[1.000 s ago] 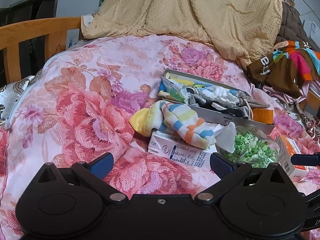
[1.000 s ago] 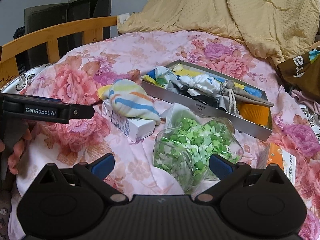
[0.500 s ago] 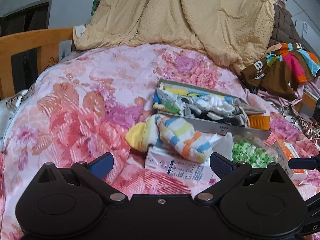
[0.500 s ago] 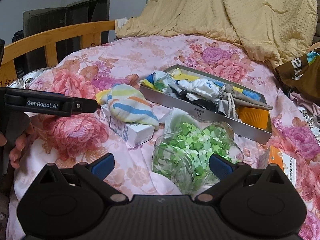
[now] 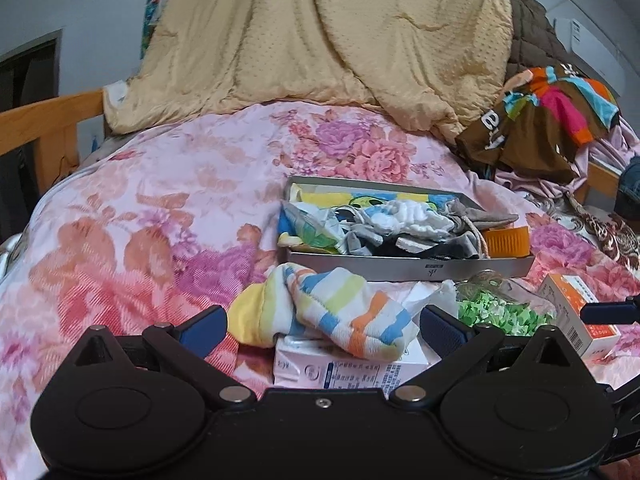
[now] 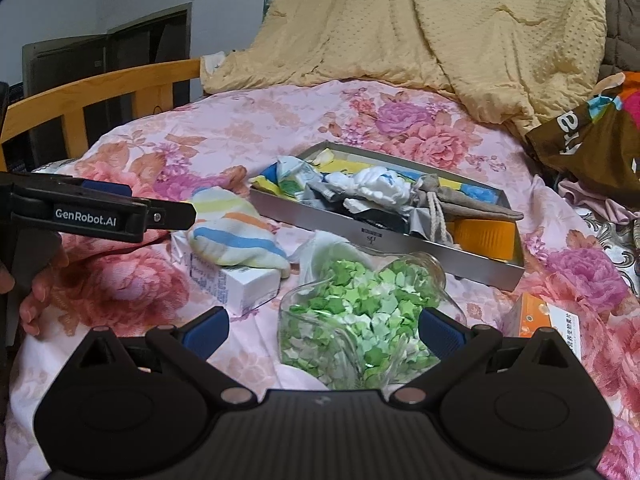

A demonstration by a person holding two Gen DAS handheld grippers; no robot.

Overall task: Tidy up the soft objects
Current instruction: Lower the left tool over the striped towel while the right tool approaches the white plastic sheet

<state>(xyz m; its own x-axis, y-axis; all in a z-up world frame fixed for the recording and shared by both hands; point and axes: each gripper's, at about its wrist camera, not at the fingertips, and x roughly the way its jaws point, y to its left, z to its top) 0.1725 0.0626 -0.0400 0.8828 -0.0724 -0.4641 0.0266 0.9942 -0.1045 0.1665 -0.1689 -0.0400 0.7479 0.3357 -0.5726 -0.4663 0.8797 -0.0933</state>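
Left wrist view
Left tool point(image 5: 322, 326): its jaws stood wide apart and held nothing, low over the near part of the bed.
Striped sock point(image 5: 340, 314): it lay between the two blue pads, draped over a white carton point(image 5: 348, 370), with its yellow toe end to the left.
Metal tray point(image 5: 404, 268): it sat on the floral quilt point(image 5: 140, 220) just behind the sock, packed with crumpled socks and cloth, an orange lid point(image 5: 507, 241) at its right end.
Jar of green paper stars point(image 5: 502, 310): it lay on its side to the right of the sock, near an orange and white box point(image 5: 576, 316).
Background: a tan blanket point(image 5: 320, 40) was heaped at the head of the bed, and a brown garment with bright patches point(image 5: 536, 128) lay to the right.

Right wrist view
Right tool point(image 6: 322, 328): its jaws were spread wide and empty, with the jar of green paper stars point(image 6: 360, 312) lying just ahead between the pads.
Striped sock point(image 6: 236, 236): it rested on the white carton point(image 6: 236, 288), left of the jar and in front of the metal tray point(image 6: 384, 236).
Left tool point(image 6: 100, 212): seen from the side at the left edge, its tip was close to the sock; I could not tell whether it touched.
Hand point(image 6: 28, 292): fingers showed below that tool, against the quilt point(image 6: 280, 128).
Bed frame point(image 6: 92, 92): a wooden rail ran behind the quilt on the left.
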